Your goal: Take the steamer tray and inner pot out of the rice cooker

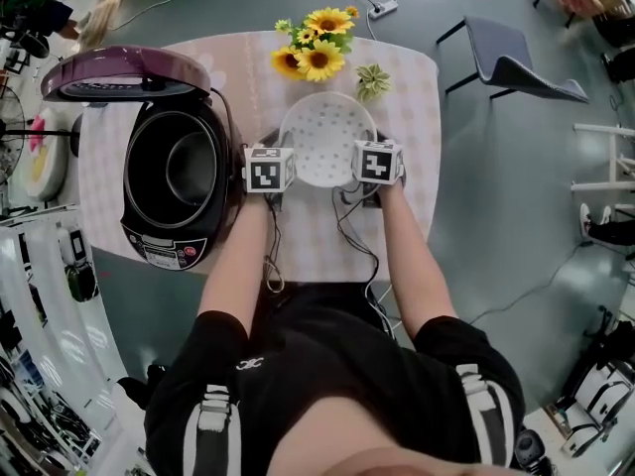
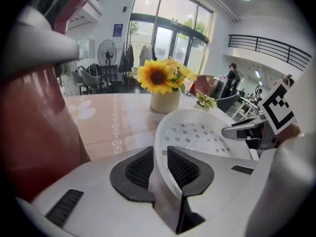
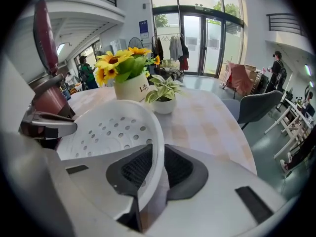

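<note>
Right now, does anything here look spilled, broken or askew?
Nothing stands out. Left gripper and right gripper hold the steamer tray level by its rim; the rice cooker stands open, inner pot inside; the sunflowers are upright.

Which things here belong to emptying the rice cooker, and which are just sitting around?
Job: rice cooker, inner pot inside it, steamer tray, left gripper and right gripper clamping its rim.
Lying about: sunflowers, small potted plant, chair.
</note>
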Available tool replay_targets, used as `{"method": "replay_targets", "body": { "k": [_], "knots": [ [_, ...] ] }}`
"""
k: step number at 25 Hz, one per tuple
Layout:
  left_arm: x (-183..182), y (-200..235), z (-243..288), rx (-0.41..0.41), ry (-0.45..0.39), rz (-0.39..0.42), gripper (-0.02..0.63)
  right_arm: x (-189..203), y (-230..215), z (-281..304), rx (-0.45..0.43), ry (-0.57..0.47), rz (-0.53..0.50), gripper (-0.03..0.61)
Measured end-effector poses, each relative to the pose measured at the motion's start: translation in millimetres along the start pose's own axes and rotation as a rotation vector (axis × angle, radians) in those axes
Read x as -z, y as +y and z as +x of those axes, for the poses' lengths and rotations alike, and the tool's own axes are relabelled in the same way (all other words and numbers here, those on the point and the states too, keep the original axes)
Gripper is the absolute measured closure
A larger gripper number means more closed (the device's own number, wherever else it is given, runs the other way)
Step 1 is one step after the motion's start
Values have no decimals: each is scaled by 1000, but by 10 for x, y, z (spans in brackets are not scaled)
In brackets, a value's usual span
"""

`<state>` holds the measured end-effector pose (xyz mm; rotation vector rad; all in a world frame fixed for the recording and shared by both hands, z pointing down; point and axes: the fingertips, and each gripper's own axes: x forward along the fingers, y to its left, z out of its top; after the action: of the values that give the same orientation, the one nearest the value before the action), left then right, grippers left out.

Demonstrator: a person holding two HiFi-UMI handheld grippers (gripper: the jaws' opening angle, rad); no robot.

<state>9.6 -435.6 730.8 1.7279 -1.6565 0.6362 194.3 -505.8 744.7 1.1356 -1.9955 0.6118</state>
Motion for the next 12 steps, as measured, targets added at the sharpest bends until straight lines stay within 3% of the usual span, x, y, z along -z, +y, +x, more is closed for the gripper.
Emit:
{"method": "replay_targets", "body": {
  "k": [6, 12],
  "knots": [
    [-405, -117, -405, 8, -146, 52, 517, -272, -25, -337, 33, -123, 21, 505],
    [-817, -432, -970, 46, -280, 116, 518, -802, -103, -1156, 65, -393, 86, 505]
  ]
}}
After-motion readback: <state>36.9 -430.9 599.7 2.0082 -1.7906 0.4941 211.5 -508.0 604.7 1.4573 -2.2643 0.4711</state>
